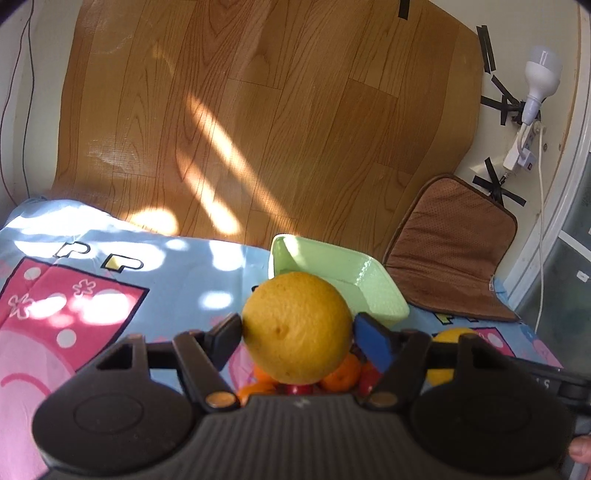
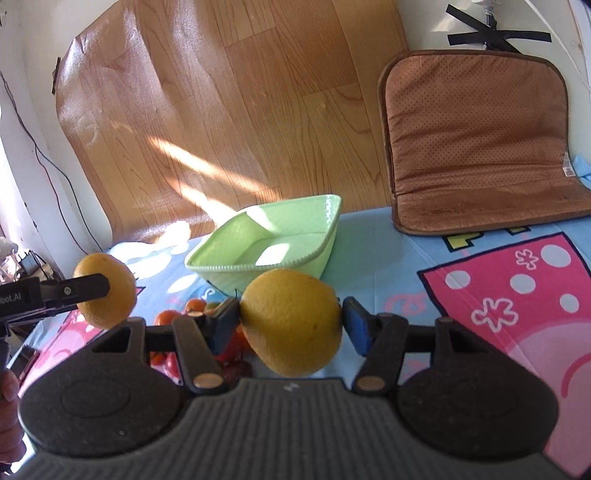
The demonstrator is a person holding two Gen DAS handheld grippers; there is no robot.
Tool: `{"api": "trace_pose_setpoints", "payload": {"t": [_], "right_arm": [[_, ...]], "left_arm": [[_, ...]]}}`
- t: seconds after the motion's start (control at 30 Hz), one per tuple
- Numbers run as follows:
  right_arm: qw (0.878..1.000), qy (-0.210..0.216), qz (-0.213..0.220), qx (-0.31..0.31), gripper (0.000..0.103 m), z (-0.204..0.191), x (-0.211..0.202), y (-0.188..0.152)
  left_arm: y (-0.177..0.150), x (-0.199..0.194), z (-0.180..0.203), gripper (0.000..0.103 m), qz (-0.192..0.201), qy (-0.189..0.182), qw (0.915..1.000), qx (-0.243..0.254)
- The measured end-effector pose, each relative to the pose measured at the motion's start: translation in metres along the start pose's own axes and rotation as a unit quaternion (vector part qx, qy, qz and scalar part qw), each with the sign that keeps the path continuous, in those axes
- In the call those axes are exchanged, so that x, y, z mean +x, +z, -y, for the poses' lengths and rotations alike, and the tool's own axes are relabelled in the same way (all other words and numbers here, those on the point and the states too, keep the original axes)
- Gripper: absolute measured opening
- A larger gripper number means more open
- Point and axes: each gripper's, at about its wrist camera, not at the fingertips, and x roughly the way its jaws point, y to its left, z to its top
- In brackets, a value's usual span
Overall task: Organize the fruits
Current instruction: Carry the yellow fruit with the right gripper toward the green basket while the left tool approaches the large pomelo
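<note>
Wood-grain vinyl sheet (image 1: 258,110) is covering most of the upper frame, sunlight streaking across its centre. White wall (image 1: 461,14) is showing at top right w/ black tape strips (image 1: 487,48) sticking to it. Bulb (image 1: 540,74) is plugging into a white power strip (image 1: 521,147) at right edge, white cable hanging down. Brown perforated cushion (image 2: 476,140) is leaning at upper right. Blue & pink cartoon blanket (image 1: 74,295) is spreading across the lower frame, dappled w/ light
</note>
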Motion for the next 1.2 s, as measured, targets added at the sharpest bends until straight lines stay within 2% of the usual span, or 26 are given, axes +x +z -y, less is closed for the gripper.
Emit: {"api": "trace_pose_setpoints", "payload": {"t": [0.07, 0.1, 0.13, 0.17, 0.2, 0.23, 0.4, 0.47, 0.53, 0.57, 0.6, 0.67, 0.7, 0.77, 0.8, 0.83, 0.9, 0.93, 1.0, 1.1, 1.2], "right_arm": [[1.000, 0.009, 0.007, 0.014, 0.063, 0.002, 0.001, 0.014], [1.000, 0.012, 0.013, 0.018, 0.063, 0.002, 0.003, 0.023], [1.000, 0.015, 0.016, 0.018, 0.063, 0.001, 0.006, 0.032], [0.999, 0.020, 0.018, 0.017, 0.063, 0.000, 0.012, 0.044], [0.999, 0.023, 0.019, 0.016, 0.063, -0.001, 0.017, 0.052], [0.999, 0.025, 0.019, 0.012, 0.063, -0.003, 0.026, 0.061], [0.999, 0.035, -0.004, 0.008, 0.063, -0.007, 0.077, 0.076], [0.999, 0.046, -0.009, 0.010, 0.063, -0.006, 0.087, 0.071], [0.998, 0.055, -0.001, 0.016, 0.063, -0.003, 0.086, 0.062], [0.998, 0.057, 0.010, 0.017, 0.063, -0.002, 0.082, 0.056], [0.998, 0.058, 0.021, 0.015, 0.063, -0.001, 0.077, 0.050], [0.997, 0.062, 0.043, 0.009, 0.063, 0.000, 0.060, 0.037], [0.997, 0.063, 0.052, 0.015, 0.063, 0.002, 0.050, 0.030], [0.995, 0.069, 0.065, 0.027, 0.063, 0.006, 0.037, 0.015], [0.995, 0.071, 0.069, 0.027, 0.063, 0.007, 0.032, 0.010], [0.994, 0.072, 0.075, 0.028, 0.063, 0.008, 0.031, 0.004], [0.994, 0.081, 0.069, 0.025, 0.063, 0.009, 0.035, -0.001], [0.993, 0.094, 0.062, 0.027, 0.063, 0.011, 0.040, -0.002], [0.992, 0.108, 0.050, 0.032, 0.063, 0.015, 0.046, -0.002], [0.992, 0.114, 0.037, 0.047, 0.063, 0.020, 0.049, -0.001], [0.992, 0.112, 0.041, 0.045, 0.063, 0.018, 0.043, -0.004]], "left_arm": [[0.013, 0.012, 0.001, 0.065, -0.005, -0.005, 1.0000, -0.005], [0.019, 0.018, 0.001, 0.058, -0.009, -0.010, 0.9999, -0.008], [0.026, 0.027, 0.002, 0.047, -0.007, -0.016, 0.9998, -0.009], [0.035, 0.034, 0.003, 0.012, -0.006, -0.027, 0.9996, -0.005], [0.044, 0.042, 0.005, 0.011, -0.008, -0.034, 0.9994, -0.005], [0.051, 0.049, 0.006, 0.015, -0.009, -0.034, 0.9993, -0.010], [0.064, 0.093, -0.003, 0.015, -0.024, -0.036, 0.9984, -0.037], [0.058, 0.088, -0.007, 0.015, -0.024, -0.048, 0.9975, -0.046], [0.044, 0.066, -0.002, 0.015, -0.005, -0.047, 0.9983, -0.034], [0.032, 0.050, 0.001, 0.020, 0.009, -0.036, 0.9989, -0.030], [0.018, 0.031, 0.004, 0.032, 0.022, -0.031, 0.9990, -0.025], [-0.014, -0.006, 0.011, 0.046, 0.059, -0.017, 0.9980, -0.018], [-0.037, -0.026, 0.019, 0.061, 0.071, -0.005, 0.9974, -0.013], [-0.073, -0.045, 0.038, 0.072, 0.066, -0.014, 0.9966, 0.046], [-0.086, -0.049, 0.046, 0.071, 0.055, -0.023, 0.9961, 0.065], [-0.094, -0.049, 0.053, 0.071, 0.024, -0.051, 0.9948, 0.085], [-0.094, -0.047, 0.059, 0.071, -0.013, -0.098, 0.9866, 0.129], [-0.094, -0.048, 0.061, 0.072, -0.017, -0.098, 0.9844, 0.145], [-0.096, -0.045, 0.063, 0.075, -0.051, -0.102, 0.9780, 0.174], [-0.110, -0.043, 0.063, 0.075, -0.122, -0.128, 0.9678, 0.179], [-0.123, -0.049, 0.054, 0.075, -0.152, -0.126, 0.9650, 0.172]]}}
